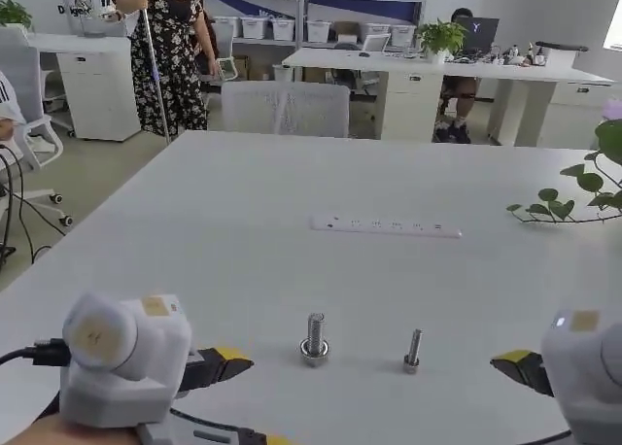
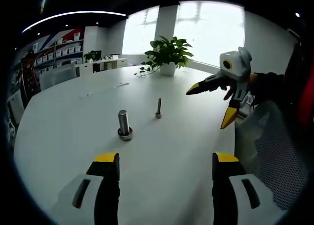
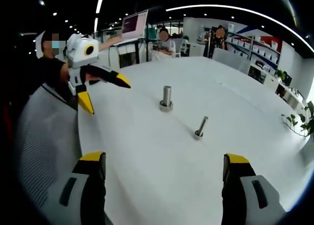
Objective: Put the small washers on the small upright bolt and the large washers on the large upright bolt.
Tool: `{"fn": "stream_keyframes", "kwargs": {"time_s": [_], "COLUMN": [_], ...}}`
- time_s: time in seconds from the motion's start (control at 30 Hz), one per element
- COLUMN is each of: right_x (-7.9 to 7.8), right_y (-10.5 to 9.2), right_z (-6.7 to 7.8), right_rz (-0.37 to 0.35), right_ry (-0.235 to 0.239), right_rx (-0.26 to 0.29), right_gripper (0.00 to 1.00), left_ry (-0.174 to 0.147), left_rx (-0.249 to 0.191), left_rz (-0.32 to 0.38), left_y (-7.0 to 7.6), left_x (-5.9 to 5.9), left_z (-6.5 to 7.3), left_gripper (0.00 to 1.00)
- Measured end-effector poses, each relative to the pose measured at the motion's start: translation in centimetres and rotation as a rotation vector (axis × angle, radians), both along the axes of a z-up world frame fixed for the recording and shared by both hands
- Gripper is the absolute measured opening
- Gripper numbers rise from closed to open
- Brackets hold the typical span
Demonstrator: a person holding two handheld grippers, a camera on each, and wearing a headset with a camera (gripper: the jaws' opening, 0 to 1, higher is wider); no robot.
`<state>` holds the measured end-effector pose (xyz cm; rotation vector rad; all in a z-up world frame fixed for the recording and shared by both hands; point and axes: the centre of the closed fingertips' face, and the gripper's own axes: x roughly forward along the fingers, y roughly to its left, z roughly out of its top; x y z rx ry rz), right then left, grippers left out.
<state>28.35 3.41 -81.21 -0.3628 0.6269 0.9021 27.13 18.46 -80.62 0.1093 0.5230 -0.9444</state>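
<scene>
White table in a big office. The large bolt stands up on it, with the small bolt standing near it. A power strip lies beyond the large bolt. The left gripper and right gripper hang on either side of the large bolt, jaws spread wide, holding nothing.

Left gripper spread wide, nothing between the jaws, yellow tips level. Low at 7 o'clock in the head view, jaws aimed toward 3 o'clock. Right gripper likewise spread, nothing held. At 4 o'clock in the head view (one yellow tip visible there, rest cut by the frame edge), aimed toward 9 o'clock. Facing each other, well apart. Right one also at 2 o'clock in the left gripper view, with a hand behind it.
</scene>
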Motion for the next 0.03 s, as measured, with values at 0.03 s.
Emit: {"fn": "stream_keyframes", "kwargs": {"time_s": [0.03], "right_x": [0.0], "right_y": [0.0], "right_z": [-0.01], "right_rz": [0.0], "right_ry": [0.0], "right_rx": [-0.001], "right_gripper": [1.0], "left_ry": [0.0], "left_rx": [0.0], "left_rz": [0.0], "left_y": [0.0], "left_x": [0.0], "left_z": [-0.01], "left_gripper": [0.77]}}
